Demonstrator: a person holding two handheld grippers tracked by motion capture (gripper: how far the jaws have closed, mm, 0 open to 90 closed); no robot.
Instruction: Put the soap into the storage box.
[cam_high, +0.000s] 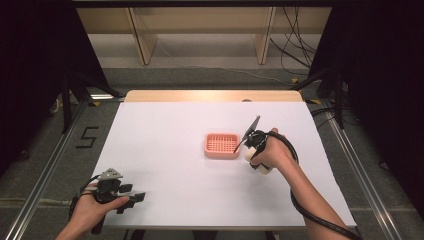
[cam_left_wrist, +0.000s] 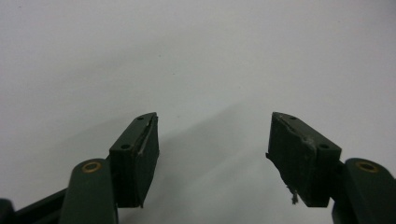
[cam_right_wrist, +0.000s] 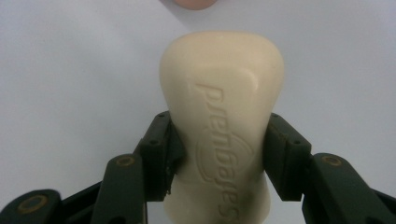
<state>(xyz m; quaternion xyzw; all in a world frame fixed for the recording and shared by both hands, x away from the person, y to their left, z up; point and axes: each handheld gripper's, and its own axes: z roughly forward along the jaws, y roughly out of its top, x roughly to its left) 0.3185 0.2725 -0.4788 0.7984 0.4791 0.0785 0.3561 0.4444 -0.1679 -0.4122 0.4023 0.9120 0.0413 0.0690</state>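
**A:** From the high view, your right gripper (cam_high: 248, 148) sits just right of the pink slotted plastic soap dish (cam_high: 221, 145), near the middle of the white table sheet (cam_high: 165, 130). The cream bar pokes out under your hand. Your left gripper (cam_high: 131, 199) rests near the front left edge, well apart from everything.

**B:** Anything in your way there?

**A:** Nothing between the bar and the dish. Past the far edge there are wooden frame legs (cam_high: 141, 42) and loose black cables (cam_high: 292, 47) on the floor, all out of reach.

**B:** And the left gripper view?

**A:** Your jaws stand spread wide over bare white sheet, pinching nothing.

**B:** The right gripper view?

**A:** You have the cream oval soap bar with embossed lettering (cam_right_wrist: 223, 116) clamped between both jaws, at its narrower waist. It hangs over the sheet, and a sliver of the pink dish (cam_right_wrist: 190, 4) peeks in at the top.

**B:** What could go wrong?

**A:** I'd guess soap is slick and its sides curve, so if you squeeze harder or tilt sharply, it could squirt forward out of the pads. Letting go before it's over the dish would drop it on the sheet, and catching the rim could shove the light dish away.
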